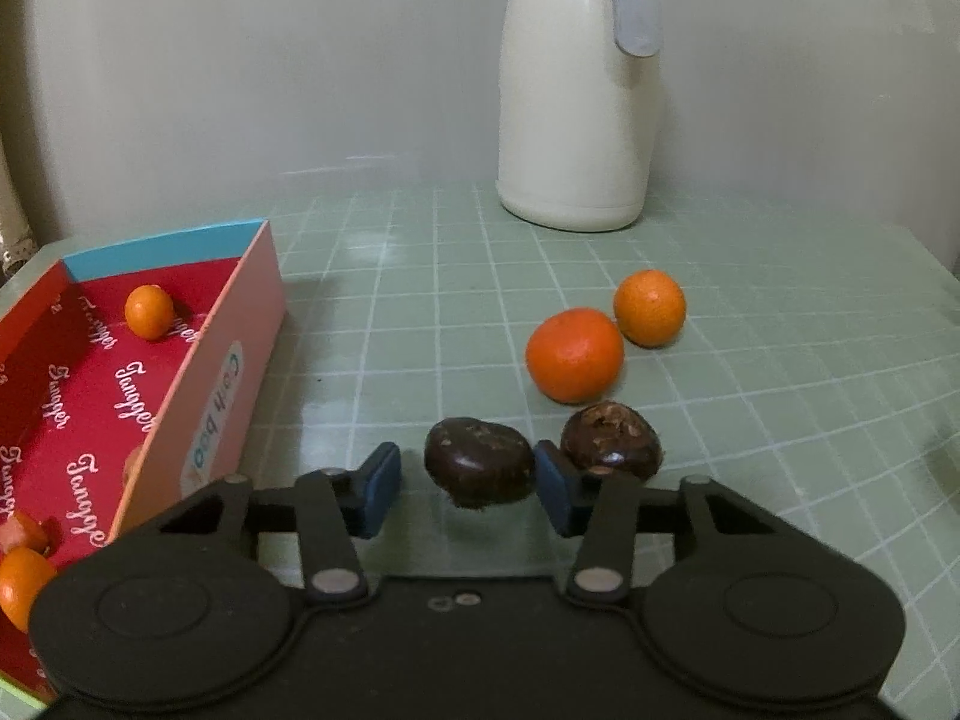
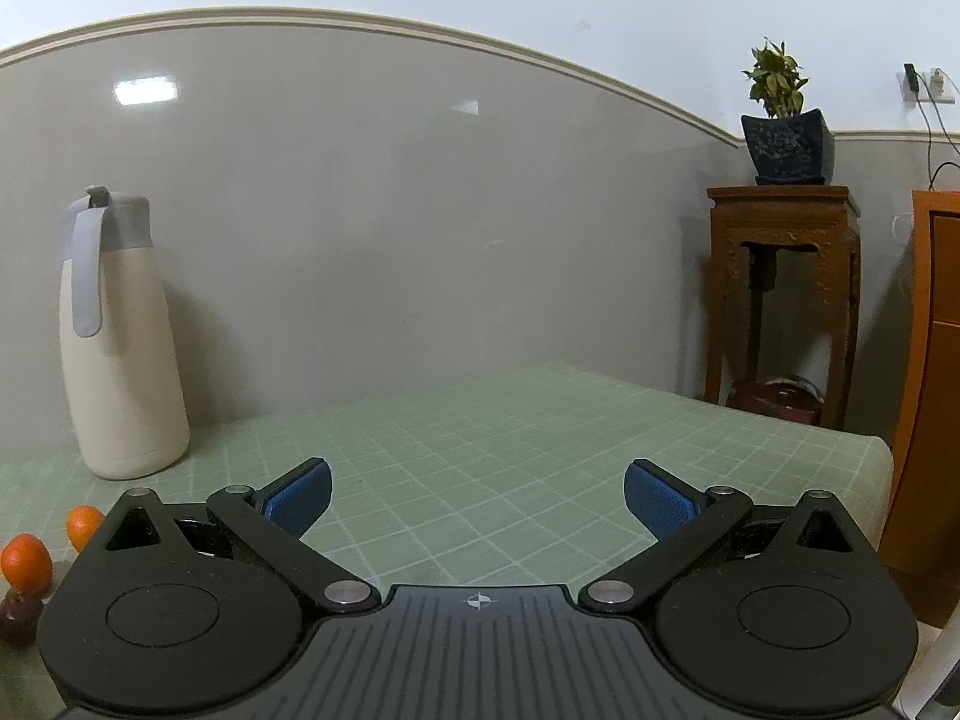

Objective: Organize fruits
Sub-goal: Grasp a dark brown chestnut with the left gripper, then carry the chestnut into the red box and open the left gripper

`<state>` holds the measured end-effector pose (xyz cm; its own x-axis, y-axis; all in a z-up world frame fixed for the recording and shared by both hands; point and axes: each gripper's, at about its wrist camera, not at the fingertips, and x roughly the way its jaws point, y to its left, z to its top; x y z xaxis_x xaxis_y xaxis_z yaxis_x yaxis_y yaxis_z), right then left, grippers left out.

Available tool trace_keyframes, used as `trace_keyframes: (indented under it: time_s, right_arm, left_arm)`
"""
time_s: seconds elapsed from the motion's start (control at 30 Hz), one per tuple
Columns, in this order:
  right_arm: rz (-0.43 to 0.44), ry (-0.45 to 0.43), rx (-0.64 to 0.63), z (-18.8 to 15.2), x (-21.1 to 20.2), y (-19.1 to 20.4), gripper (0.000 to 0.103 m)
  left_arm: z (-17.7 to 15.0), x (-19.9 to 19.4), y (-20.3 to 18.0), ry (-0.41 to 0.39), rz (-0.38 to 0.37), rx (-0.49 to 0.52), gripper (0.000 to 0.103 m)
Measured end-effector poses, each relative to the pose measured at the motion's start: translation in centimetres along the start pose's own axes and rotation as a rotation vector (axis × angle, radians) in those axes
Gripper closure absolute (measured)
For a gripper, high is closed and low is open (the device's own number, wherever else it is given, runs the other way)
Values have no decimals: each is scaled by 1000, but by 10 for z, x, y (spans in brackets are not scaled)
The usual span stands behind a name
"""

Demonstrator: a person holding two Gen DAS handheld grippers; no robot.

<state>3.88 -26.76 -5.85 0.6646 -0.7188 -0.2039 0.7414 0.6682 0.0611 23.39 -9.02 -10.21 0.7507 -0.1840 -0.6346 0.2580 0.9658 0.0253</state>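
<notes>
Our left gripper (image 1: 468, 483) pointed down at the table, its blue pads (image 1: 379, 483) narrowed around a dark chestnut-like fruit (image 1: 479, 461). The right pad was touching this fruit or nearly so, but a small gap showed at the left pad, so we could not say that it was really gripped. A second dark fruit (image 1: 611, 437) lay just beside the right pad, at about 2 o'clock from the first one. Further out at 1 o'clock we saw a large orange (image 1: 575, 354), and a smaller orange (image 1: 649, 307) behind it, almost touching. At 10 o'clock stood the open red box (image 1: 240, 324), with a small orange (image 1: 149, 311) at its far end and more orange fruit (image 1: 21, 585) at its near end. A cream flask (image 1: 579, 96) stood at 12 o'clock, near the wall.

Our right gripper (image 2: 478, 501) hung over the bare green checked cloth (image 2: 540, 432) with its jaws wide and nothing between them. At its 9 o'clock two oranges and one dark fruit were partly visible.
</notes>
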Motion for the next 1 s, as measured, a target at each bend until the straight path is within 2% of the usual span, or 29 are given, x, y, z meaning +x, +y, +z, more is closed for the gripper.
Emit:
trace_keyframes:
  time_s: [0.07, 0.53, 0.83, 1.0]
  right_arm:
    - [4, 2, 0, -1, 0, 1, 0]
    - [40, -2, -14, -4, 0, 5, 0]
    - [75, -1, -38, -7, -3, 15, 0]
    - [91, 3, -55, -12, -5, 22, 0]
  left_arm:
    - [1, 0, -1, 0, -12, 6, 74]
    - [-1, -13, -1, -43, 18, 2, 75]
    - [4, -48, 7, -144, 101, 31, 75]
    - [6, -68, 22, -199, 186, 19, 75]
